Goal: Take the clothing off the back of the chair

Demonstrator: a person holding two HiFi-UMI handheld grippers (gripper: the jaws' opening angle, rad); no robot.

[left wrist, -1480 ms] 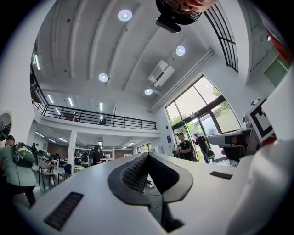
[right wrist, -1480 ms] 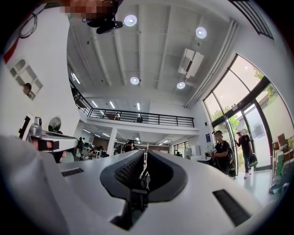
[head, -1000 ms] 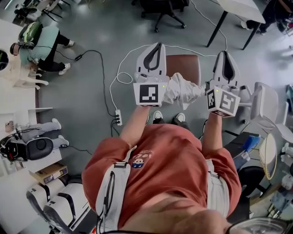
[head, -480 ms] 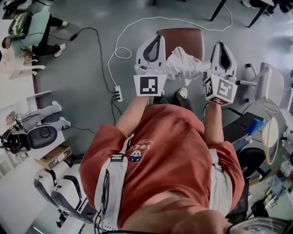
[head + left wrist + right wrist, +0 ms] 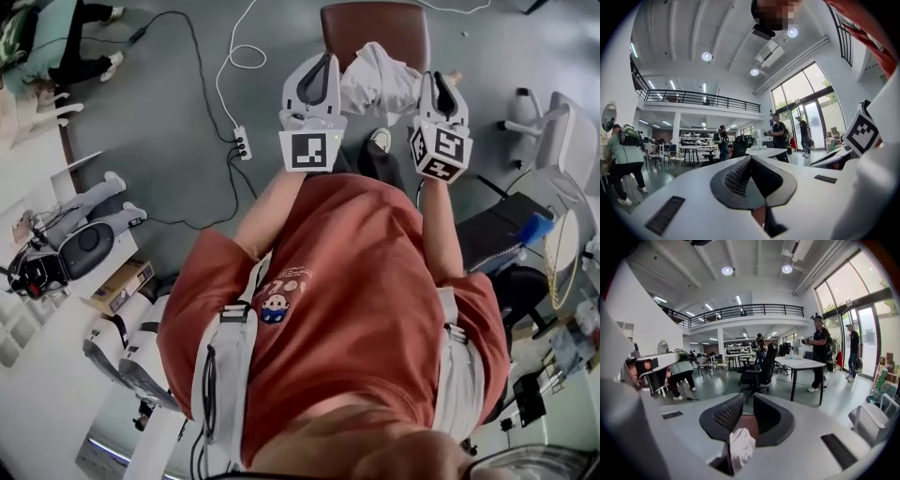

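- We count two grippers, each bearing one cube with black square markers: the left gripper (image 5: 324, 66) and the right gripper (image 5: 438, 81).
- Left gripper: its jaws meet at the tips, and its own view shows no cloth between them.
- Right gripper: its jaws are opening, with a narrow gap at the tips. One fold of cloth lies between them near their base.
- One piece of white clothing (image 5: 375, 82) is bunched between the two grippers, over the near edge of the seat. We cannot tell whether it rests on it.
- One brown chair (image 5: 375, 21) stands just beyond the grippers.
- One white power strip (image 5: 242, 143) lies on the floor to the left.
- One red shirt (image 5: 347, 300) carries a small cartoon figure; its lettering is too small to read.
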